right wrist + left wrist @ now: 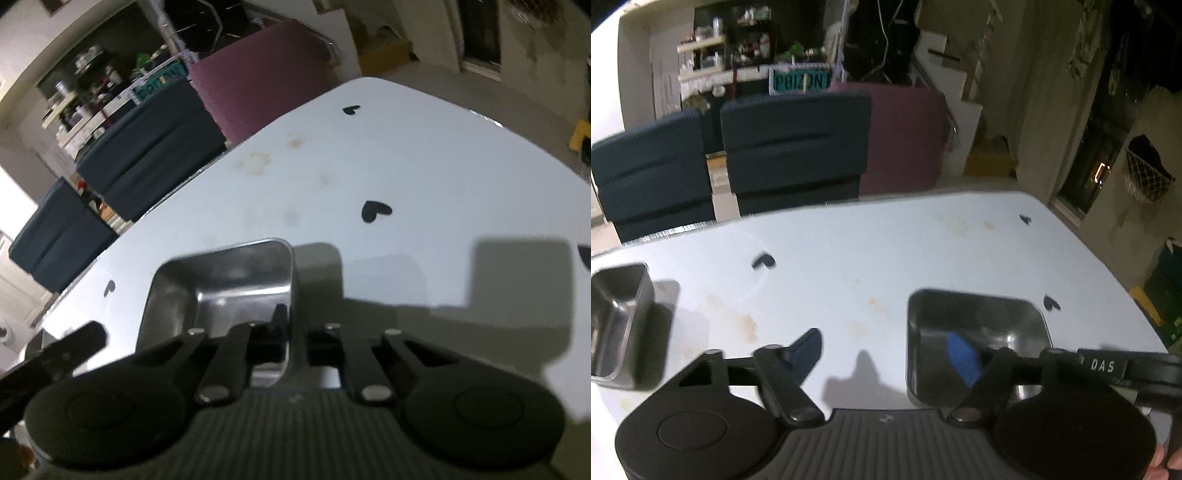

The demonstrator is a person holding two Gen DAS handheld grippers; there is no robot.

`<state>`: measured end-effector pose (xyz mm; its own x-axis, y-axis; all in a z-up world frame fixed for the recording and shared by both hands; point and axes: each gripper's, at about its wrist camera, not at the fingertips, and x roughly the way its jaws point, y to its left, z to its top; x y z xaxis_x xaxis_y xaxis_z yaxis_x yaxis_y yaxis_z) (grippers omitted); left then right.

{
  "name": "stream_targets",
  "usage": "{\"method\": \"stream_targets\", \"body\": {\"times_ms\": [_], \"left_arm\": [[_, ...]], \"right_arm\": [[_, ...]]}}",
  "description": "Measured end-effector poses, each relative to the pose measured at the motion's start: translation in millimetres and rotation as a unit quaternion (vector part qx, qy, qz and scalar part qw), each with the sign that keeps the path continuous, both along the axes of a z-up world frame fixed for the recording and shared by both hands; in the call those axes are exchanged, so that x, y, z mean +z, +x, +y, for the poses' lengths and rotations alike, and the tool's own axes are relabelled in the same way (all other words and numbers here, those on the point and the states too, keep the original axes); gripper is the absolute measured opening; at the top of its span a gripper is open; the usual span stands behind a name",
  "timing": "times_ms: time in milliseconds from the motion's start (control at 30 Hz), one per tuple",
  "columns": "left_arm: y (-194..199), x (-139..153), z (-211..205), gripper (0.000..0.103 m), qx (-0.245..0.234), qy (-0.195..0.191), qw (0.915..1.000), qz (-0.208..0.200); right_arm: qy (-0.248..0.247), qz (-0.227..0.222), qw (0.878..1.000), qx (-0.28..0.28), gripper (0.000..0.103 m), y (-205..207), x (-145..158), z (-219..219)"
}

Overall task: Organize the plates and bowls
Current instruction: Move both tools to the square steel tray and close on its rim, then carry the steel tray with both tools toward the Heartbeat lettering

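Note:
In the left wrist view a square steel bowl (975,332) sits on the white table (868,251) at the right, and a second steel bowl (617,317) sits at the far left. My left gripper (886,350) is open and empty; its right blue fingertip (962,356) hangs over the right bowl, its left one over the table. In the right wrist view my right gripper (291,328) is shut on the right wall of a square steel bowl (225,284), held just above the table (406,166).
Black heart stickers (375,211) dot the table, with brown stains (746,325) in places. Dark blue chairs (790,147) and a maroon cloth (905,136) stand beyond the far edge. The other gripper's black arm (1126,369) crosses the lower right.

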<state>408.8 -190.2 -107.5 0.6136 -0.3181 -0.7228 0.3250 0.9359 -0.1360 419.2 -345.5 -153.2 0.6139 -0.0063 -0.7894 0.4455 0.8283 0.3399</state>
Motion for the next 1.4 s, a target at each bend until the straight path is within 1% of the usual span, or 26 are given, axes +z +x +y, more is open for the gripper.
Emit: {"method": "stream_targets", "body": {"times_ms": [33, 67, 133, 233, 300, 400, 467, 500, 533, 733, 900, 1000, 1200, 1300, 1400], "left_arm": [[0, -3, -1, 0.061, -0.002, -0.002, 0.9999, 0.010], [0, -7, -1, 0.058, -0.003, -0.007, 0.9997, 0.023], [-1, -13, -2, 0.048, -0.006, -0.009, 0.9991, 0.042], [-2, -16, -5, 0.040, -0.007, -0.009, 0.9989, 0.046], [-1, -17, -4, 0.038, -0.002, -0.016, 0.9987, 0.049], [0, -17, -4, 0.036, 0.001, -0.018, 0.9987, 0.048], [0, -19, -5, 0.026, 0.000, -0.017, 0.9984, 0.054], [0, -20, -6, 0.016, -0.002, -0.017, 0.9981, 0.060], [-2, -22, -6, 0.012, -0.002, -0.015, 0.9978, 0.065], [-13, -17, 1, 0.004, 0.011, -0.008, 0.9968, 0.079], [-37, -1, 16, 0.004, 0.021, -0.010, 0.9970, 0.074], [-55, 9, 27, 0.004, 0.034, -0.010, 0.9966, 0.075], [-87, 28, 50, 0.004, 0.053, -0.022, 0.9956, 0.074], [-105, 32, 55, 0.004, 0.054, -0.020, 0.9956, 0.074], [-119, 34, 56, 0.004, 0.052, -0.017, 0.9954, 0.079]], "right_arm": [[-0.006, 0.001, 1.000, 0.006, 0.003, 0, 0, 0], [-0.010, 0.001, 1.000, 0.013, 0.003, -1, 0, 0], [-0.011, 0.001, 1.000, 0.021, 0.003, -2, 0, 0], [-0.028, 0.002, 0.999, 0.040, 0.003, -4, 3, 2], [-0.040, 0.002, 0.998, 0.055, 0.003, -5, 5, 3], [-0.044, 0.003, 0.996, 0.073, 0.003, 0, 6, 6], [-0.047, 0.004, 0.995, 0.084, 0.003, 0, 6, 7], [-0.049, 0.005, 0.995, 0.088, 0.003, 0, 7, 7], [-0.049, 0.005, 0.995, 0.090, 0.003, -1, 7, 8], [-0.050, 0.012, 0.993, 0.107, 0.003, -3, 10, 11], [-0.045, 0.001, 0.991, 0.130, 0.003, -11, 23, 16], [-0.047, -0.007, 0.987, 0.152, 0.003, -20, 35, 24], [-0.040, -0.023, 0.979, 0.198, 0.003, -45, 58, 41], [-0.037, -0.023, 0.976, 0.214, 0.003, -58, 64, 45], [-0.037, -0.015, 0.974, 0.221, 0.003, -71, 69, 47]]}}
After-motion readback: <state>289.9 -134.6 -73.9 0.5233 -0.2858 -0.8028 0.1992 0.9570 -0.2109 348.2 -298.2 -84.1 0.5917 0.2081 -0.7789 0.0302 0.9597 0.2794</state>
